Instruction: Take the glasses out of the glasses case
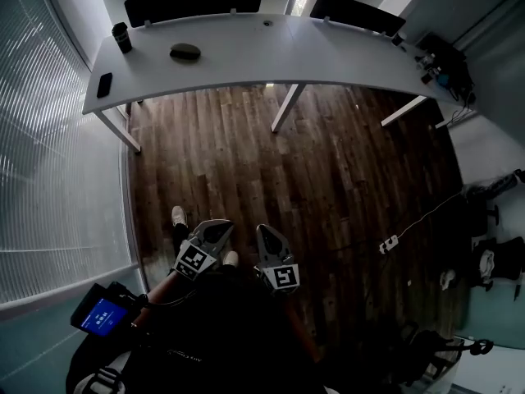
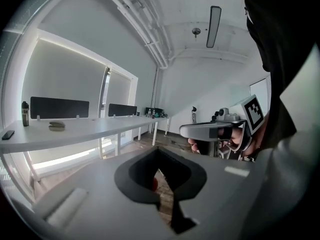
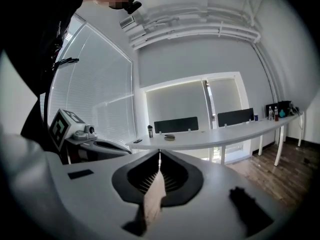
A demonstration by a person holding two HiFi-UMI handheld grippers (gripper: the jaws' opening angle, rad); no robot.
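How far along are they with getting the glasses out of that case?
Done: nothing yet. The case lies on the table, apparently closed, across the wooden floor from the person.
In hand: nothing. The left gripper and right gripper are both shut and empty, held close to the person's body.
Left: reaching the table, opening the case and lifting the glasses out.

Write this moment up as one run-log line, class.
left tongs: shut, empty | right tongs: shut, empty | glasses case: on table, untouched, out of reach
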